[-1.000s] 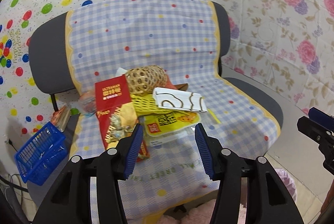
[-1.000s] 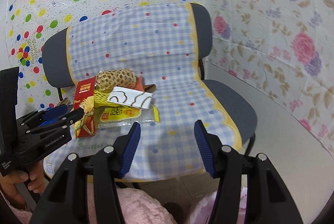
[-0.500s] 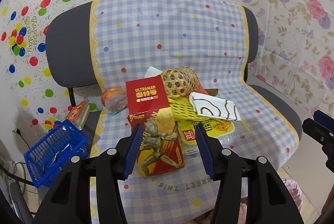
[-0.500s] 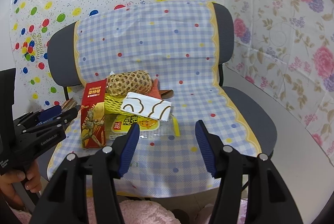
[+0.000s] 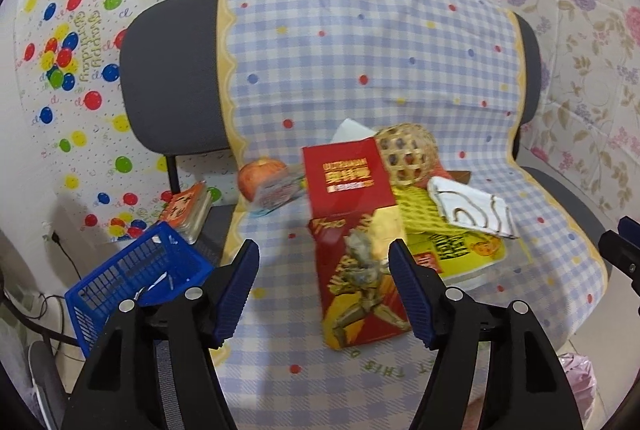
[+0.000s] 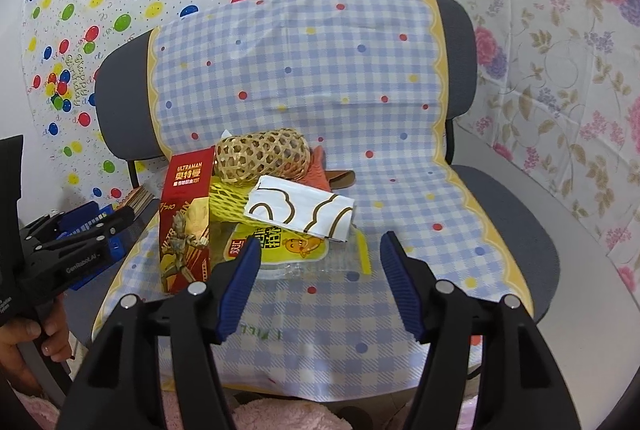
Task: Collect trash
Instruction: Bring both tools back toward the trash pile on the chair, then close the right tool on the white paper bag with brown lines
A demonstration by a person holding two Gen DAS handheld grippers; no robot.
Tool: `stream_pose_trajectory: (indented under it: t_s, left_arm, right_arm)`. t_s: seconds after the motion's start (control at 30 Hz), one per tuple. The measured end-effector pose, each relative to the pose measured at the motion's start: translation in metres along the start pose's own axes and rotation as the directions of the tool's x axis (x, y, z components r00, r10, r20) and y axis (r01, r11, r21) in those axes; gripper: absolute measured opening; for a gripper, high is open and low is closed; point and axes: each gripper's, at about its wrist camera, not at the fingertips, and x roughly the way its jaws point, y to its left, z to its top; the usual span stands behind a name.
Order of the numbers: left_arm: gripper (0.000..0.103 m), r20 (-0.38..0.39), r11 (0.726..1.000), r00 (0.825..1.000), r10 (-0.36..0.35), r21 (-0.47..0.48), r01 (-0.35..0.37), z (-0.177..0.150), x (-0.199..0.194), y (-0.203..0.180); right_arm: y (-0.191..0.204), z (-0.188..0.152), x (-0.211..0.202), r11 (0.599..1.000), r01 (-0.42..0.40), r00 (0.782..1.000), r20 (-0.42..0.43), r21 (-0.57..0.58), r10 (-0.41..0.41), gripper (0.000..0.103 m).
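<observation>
Now the left gripper [image 5: 324, 270] is seen spread wide, nothing held, with the red Ultraman box [image 5: 354, 230] lying just ahead and slightly right of its opening. The box's long axis runs away from the claw, up the chair seat [image 6: 400, 230]. The right gripper [image 6: 316, 270] is likewise released and empty, set back from the pile; the left is judged nearer. A blue basket [image 5: 132, 278] is noted low at the left, beside the chair, holding what looks like a scrap or two.
</observation>
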Motion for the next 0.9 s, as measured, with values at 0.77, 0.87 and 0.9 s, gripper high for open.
stream_pose_trajectory:
  t_s: [0.77, 0.87, 0.9]
  left_arm:
    - [0.068, -0.069, 0.999, 0.997, 0.039, -0.029, -0.041, 0.009, 0.079, 0.013]
    - [0.068, -0.074, 0.999, 0.997, 0.037, -0.032, -0.040, 0.010, 0.083, 0.013]
    - [0.068, -0.077, 0.999, 0.996, 0.036, -0.033, -0.038, 0.010, 0.084, 0.013]
  right_arm:
    - [0.022, 0.011, 0.152, 0.972, -0.072, 0.989, -0.141, -0.226, 0.040, 0.068]
    - [0.019, 0.011, 0.168, 0.973, -0.125, 0.977, -0.192, -0.191, 0.088, 0.065]
    - [0.020, 0.010, 0.171, 0.973, -0.136, 0.974, -0.203, -0.185, 0.098, 0.060]
